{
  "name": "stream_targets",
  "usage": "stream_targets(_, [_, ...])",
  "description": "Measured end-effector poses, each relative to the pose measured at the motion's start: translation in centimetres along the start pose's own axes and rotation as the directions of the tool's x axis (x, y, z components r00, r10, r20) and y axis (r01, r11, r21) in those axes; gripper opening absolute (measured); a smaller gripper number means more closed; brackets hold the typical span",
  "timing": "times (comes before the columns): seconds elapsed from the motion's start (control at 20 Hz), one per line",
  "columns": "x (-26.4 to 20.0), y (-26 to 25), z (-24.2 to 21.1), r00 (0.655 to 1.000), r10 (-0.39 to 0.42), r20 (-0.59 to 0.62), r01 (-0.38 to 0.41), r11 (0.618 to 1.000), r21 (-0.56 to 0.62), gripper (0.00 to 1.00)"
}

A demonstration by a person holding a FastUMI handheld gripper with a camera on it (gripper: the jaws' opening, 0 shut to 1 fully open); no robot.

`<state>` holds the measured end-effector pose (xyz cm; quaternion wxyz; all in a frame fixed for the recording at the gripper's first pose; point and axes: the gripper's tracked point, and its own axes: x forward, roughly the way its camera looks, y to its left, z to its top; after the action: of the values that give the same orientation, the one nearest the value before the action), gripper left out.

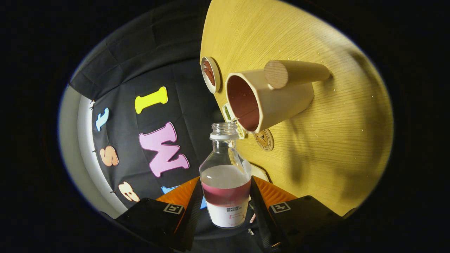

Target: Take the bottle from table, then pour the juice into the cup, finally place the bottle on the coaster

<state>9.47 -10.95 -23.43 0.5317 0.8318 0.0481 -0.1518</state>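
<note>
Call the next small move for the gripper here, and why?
Probably tilt the bottle a little further toward the cup. The gripper is shut on the bottle, its uncapped mouth sits just short of the cup's rim, and dark red juice remains in the bottle's lower part.

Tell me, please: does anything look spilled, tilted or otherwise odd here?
No spill shows. The bottle, gripped between the gripper fingers, is tipped with its open mouth at the rim of the cup, a thin stream running in. That fits pouring. The table looks dry.
</note>
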Motion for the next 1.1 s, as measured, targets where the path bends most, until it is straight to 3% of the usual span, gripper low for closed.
stream_targets(1.1, [0.2, 1.7, 0.8, 1.0, -0.027, 0.006, 0.025, 0.981, 0.195, 0.74])
